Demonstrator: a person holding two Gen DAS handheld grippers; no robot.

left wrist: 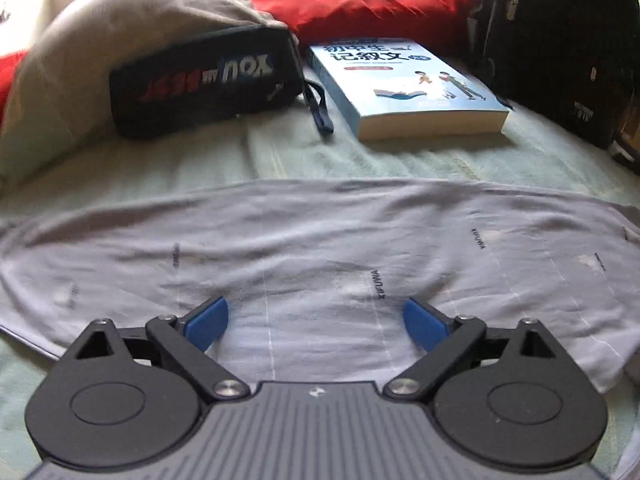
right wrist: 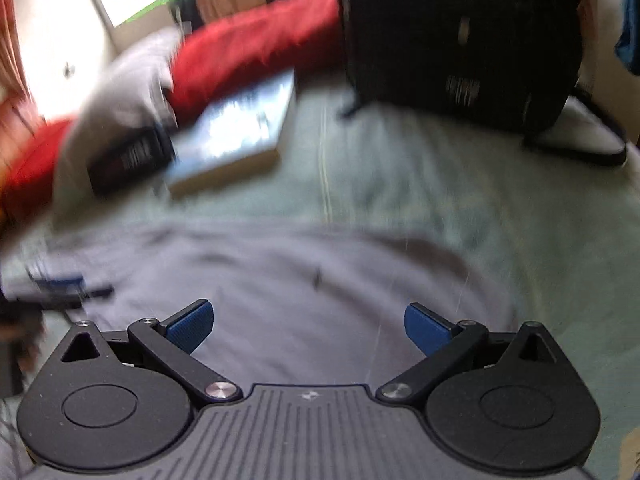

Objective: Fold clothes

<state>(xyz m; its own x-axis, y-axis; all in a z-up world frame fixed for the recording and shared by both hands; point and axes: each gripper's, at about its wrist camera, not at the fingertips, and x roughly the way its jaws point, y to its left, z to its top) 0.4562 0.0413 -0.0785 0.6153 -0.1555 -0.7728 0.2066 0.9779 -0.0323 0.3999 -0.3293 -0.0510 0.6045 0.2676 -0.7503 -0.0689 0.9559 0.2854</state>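
Both grippers gape wide and empty over the grey T-shirt.

The left gripper (left wrist: pixel 316 322) and right gripper (right wrist: pixel 308 326) grasp nothing; the T-shirt (left wrist: pixel 320 240) lies flat on the pale green bedsheet (left wrist: pixel 360 156), with a book (left wrist: pixel 404 88) and black pouch (left wrist: pixel 200 80) beyond.

From my left wrist view: shirt (left wrist: pixel 320 240) spread flat across the bed (left wrist: pixel 360 160). Behind it at 11 o'clock the pouch (left wrist: pixel 204 80) against a pillow (left wrist: pixel 100 40); book (left wrist: pixel 404 84) at 12; backpack (left wrist: pixel 560 48) at 2.
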